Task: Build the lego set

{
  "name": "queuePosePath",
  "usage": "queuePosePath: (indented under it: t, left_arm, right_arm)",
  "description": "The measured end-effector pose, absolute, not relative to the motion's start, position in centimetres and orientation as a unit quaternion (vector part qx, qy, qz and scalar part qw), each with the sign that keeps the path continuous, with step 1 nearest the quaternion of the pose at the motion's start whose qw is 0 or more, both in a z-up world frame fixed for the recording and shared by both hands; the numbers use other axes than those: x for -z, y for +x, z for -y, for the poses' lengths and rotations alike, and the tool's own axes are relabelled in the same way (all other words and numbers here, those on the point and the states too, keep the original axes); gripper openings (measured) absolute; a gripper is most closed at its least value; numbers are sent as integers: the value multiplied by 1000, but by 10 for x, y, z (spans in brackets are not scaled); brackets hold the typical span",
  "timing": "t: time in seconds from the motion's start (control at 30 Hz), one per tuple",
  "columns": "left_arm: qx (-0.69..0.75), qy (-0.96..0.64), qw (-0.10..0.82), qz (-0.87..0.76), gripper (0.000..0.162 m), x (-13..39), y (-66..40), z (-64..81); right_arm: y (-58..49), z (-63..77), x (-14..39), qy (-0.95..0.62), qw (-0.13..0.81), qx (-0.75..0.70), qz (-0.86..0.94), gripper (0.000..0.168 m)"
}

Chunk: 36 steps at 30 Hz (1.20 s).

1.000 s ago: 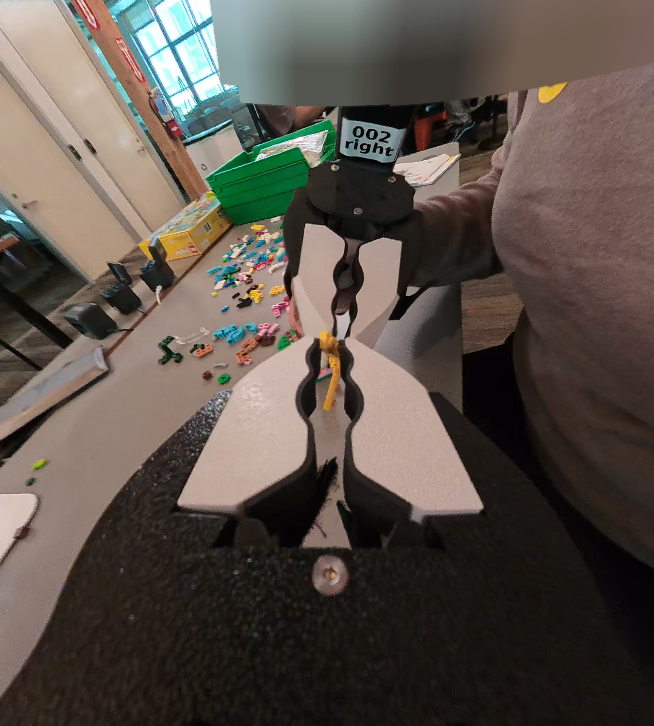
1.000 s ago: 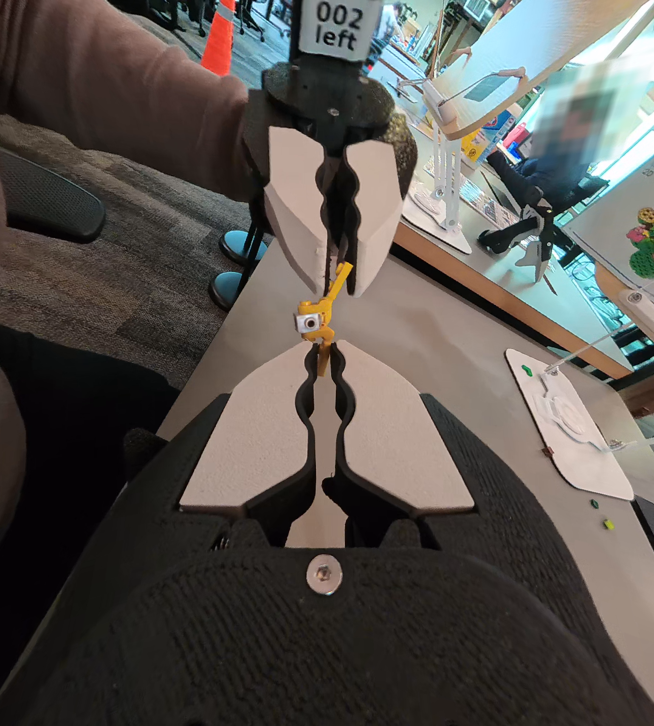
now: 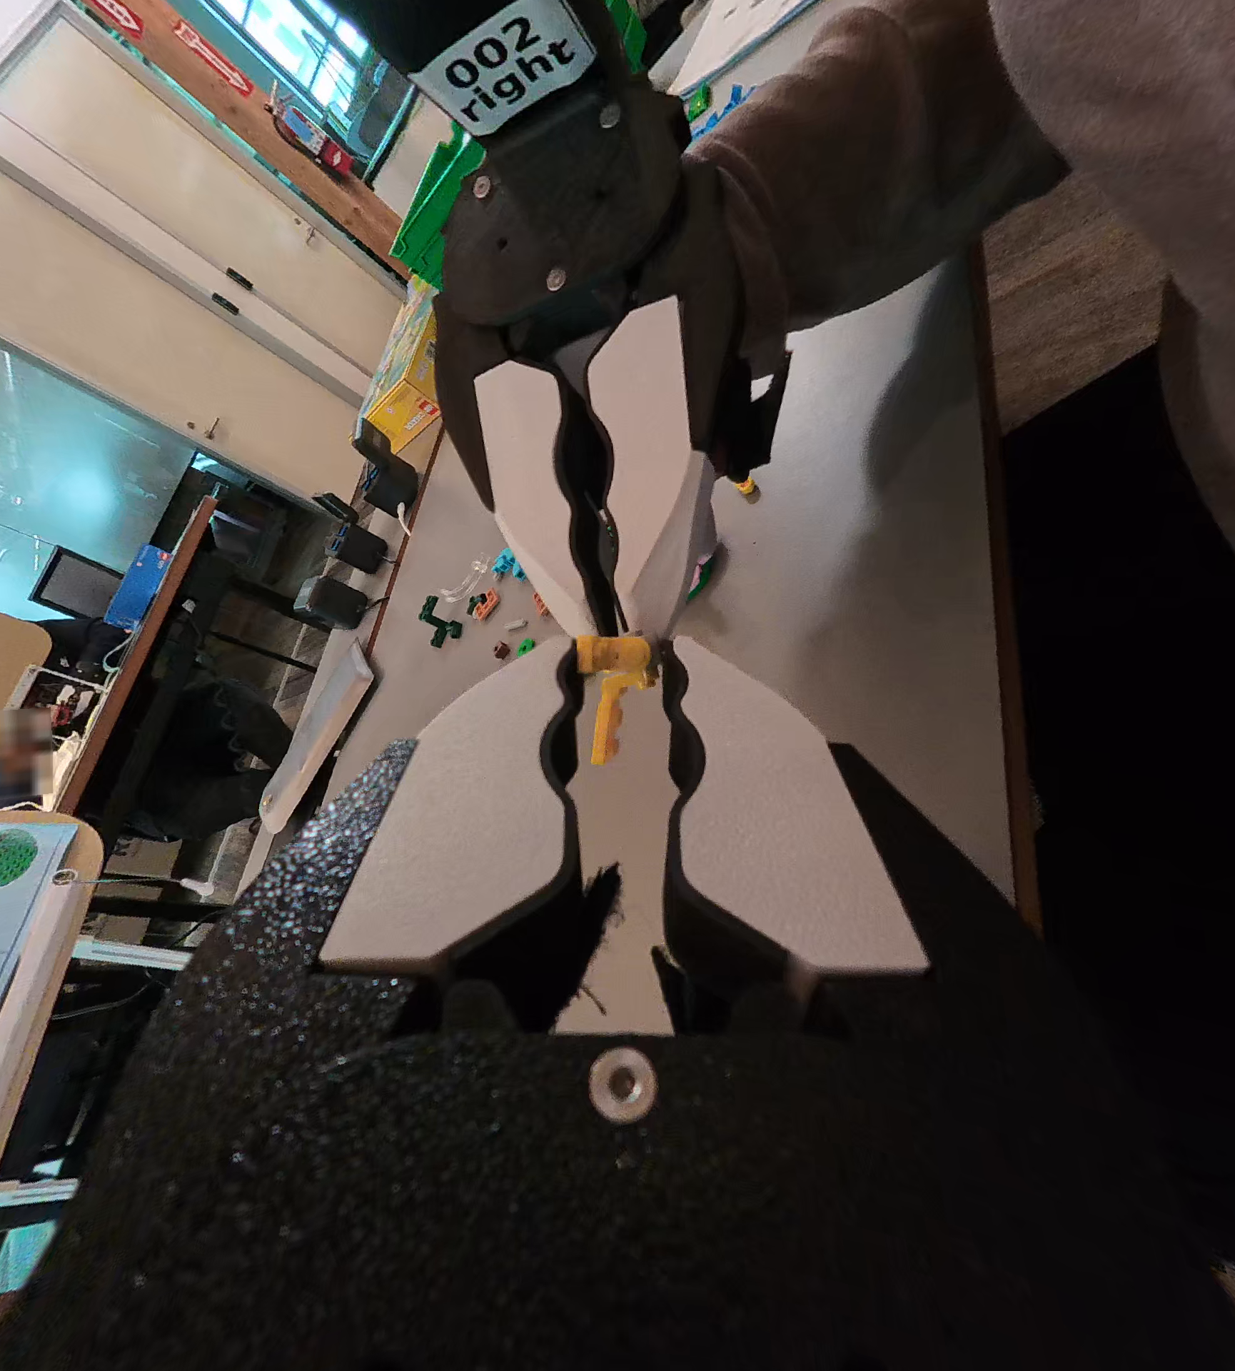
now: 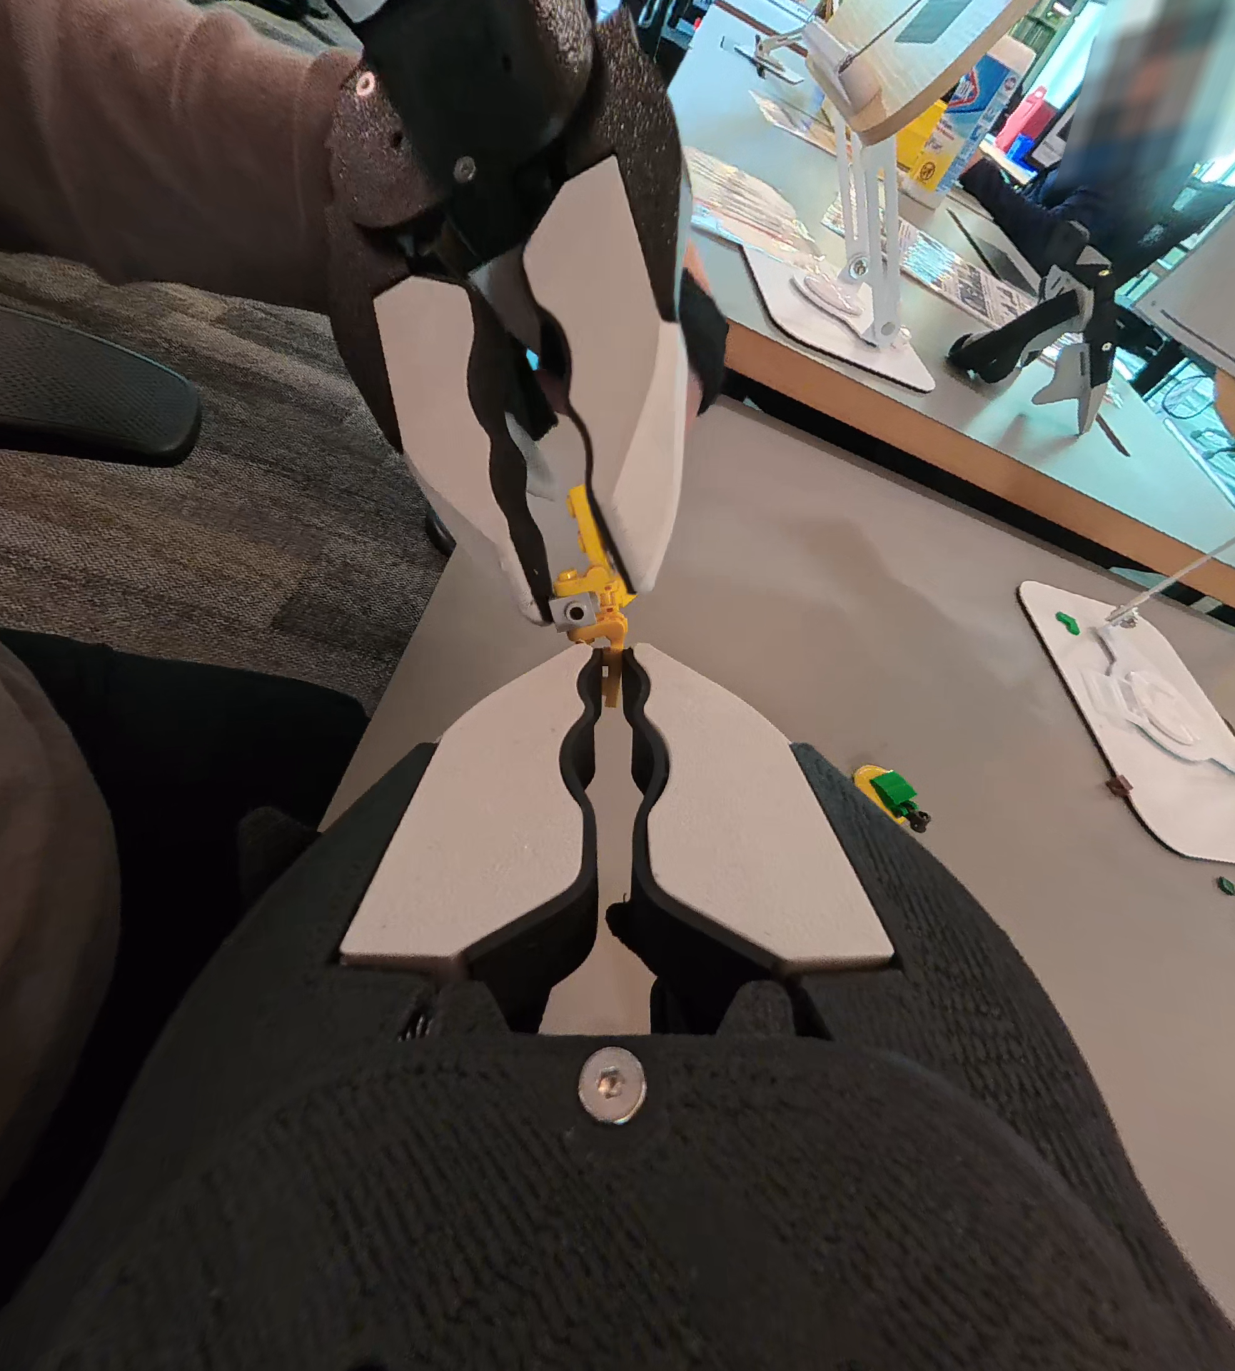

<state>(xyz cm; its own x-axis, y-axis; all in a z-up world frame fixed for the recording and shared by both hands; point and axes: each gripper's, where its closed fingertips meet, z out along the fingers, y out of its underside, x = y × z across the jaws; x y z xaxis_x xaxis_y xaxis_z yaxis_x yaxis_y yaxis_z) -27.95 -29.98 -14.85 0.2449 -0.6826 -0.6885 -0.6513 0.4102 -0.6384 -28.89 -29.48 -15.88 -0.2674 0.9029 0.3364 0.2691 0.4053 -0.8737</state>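
Grey tabletop (image 3: 859,668) fills the left wrist view's middle, loose bricks (image 3: 481,605) scattered left of centre. At centre, the left gripper (image 3: 618,660) clamps a yellow lego assembly (image 3: 611,694), meeting the right gripper (image 3: 626,630) tip to tip.

Across the right wrist view, the right gripper (image 4: 611,656) pinches the assembly's (image 4: 592,593) lower end at centre; the left gripper (image 4: 585,597) above grips its upper strip.

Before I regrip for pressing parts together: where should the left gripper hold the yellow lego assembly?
My judgement: grip the long studded yellow strip, flat faces between the left gripper's pads, coming from its free end. The yellow lego assembly's blocky head with the grey brick sits where the right gripper already pinches.
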Motion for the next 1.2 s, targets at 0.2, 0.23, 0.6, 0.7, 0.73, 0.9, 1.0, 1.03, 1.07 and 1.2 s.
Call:
queuePosePath:
  t: [0.2,0.23,0.6,0.7,0.73,0.9,1.0,1.03,1.07,1.2]
  left_arm:
    - [24,-558,562,-610,17,151,-281,300]
    - [30,-564,565,-602,17,150,-282,299]
    - [67,-608,571,-547,16,147,-284,296]
    - [65,-608,576,-542,16,146,-284,297]
    - [61,-606,579,-542,16,146,-284,296]
    - [41,-616,578,-533,16,146,-290,293]
    - [45,-632,568,-526,16,149,-291,290]
    - [43,-637,564,-525,16,150,-291,289]
    - [44,-644,555,-525,16,152,-291,289]
    - [63,-670,518,-528,17,162,-288,290]
  right_arm:
    - [-289,295,159,-409,449,-346,715,2]
    - [-289,294,158,-408,455,-342,714,2]
    - [-289,290,152,-391,502,-299,711,2]
    - [-289,290,151,-390,507,-298,709,2]
    - [-289,290,151,-390,509,-299,707,2]
    - [-285,295,147,-387,493,-330,706,22]
    - [-283,299,148,-377,479,-329,722,27]
    - [-284,299,150,-374,481,-315,728,27]
    - [-285,299,152,-372,481,-301,734,27]
    - [-290,299,158,-367,489,-264,746,22]
